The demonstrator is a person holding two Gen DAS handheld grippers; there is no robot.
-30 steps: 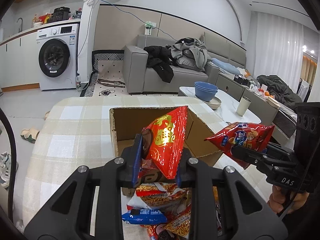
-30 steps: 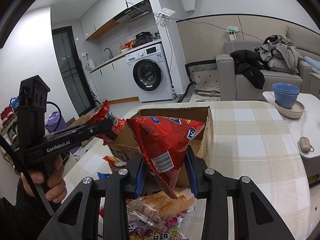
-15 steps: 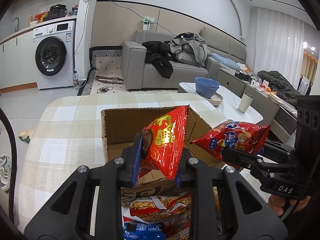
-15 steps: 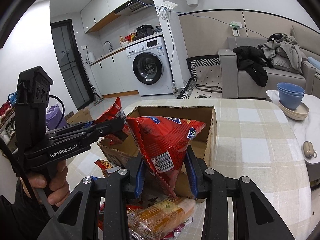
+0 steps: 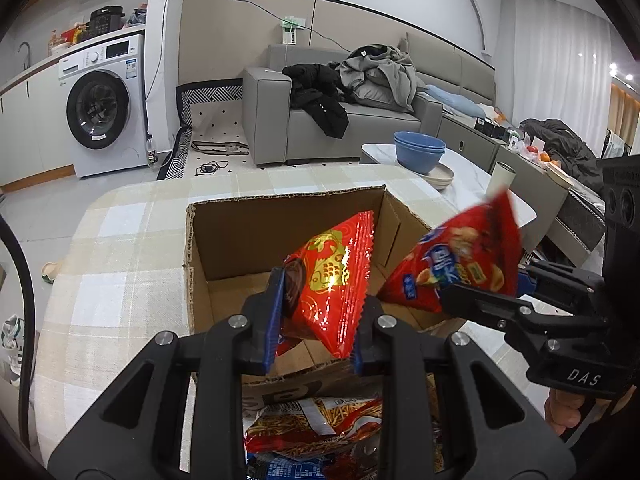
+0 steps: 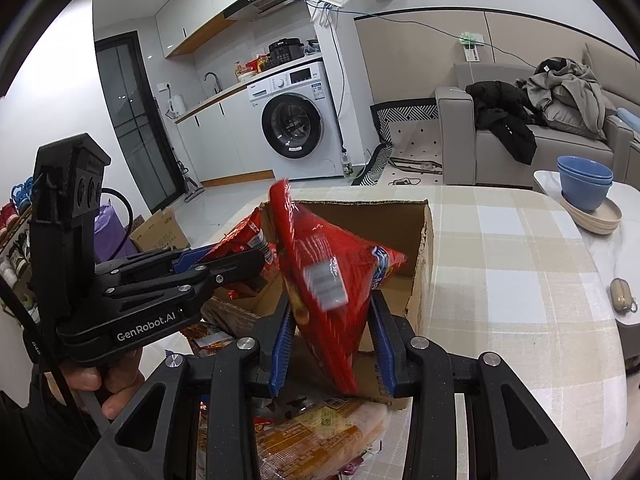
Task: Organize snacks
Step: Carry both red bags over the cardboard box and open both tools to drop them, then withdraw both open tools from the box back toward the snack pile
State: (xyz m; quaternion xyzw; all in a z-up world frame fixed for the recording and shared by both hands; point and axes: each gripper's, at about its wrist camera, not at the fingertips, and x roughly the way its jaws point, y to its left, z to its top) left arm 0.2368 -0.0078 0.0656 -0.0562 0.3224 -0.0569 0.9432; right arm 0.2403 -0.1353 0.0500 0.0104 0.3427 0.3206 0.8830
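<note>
An open cardboard box [image 5: 280,220] stands on the checked table; it also shows in the right wrist view [image 6: 420,248]. My left gripper [image 5: 316,328] is shut on a red and gold snack bag [image 5: 336,280] held over the box's near side. My right gripper [image 6: 332,340] has its jaws wider around a red chip bag [image 6: 324,280], which is blurred and tilted; it also shows in the left wrist view [image 5: 464,264] at the box's right wall. Each gripper appears in the other's view: right [image 5: 480,300], left [image 6: 224,260].
Loose snack packets [image 5: 316,428] lie in a pile on the table before the box, also in the right wrist view [image 6: 316,432]. Blue bowls on a plate [image 5: 420,152] and a cup [image 5: 500,176] stand on a side table at the right. An earbud case [image 6: 622,296] lies there too.
Both grippers have moved forward over the box. The right gripper's jaws have widened and its red chip bag has tipped and blurred. The left bag stays held.
</note>
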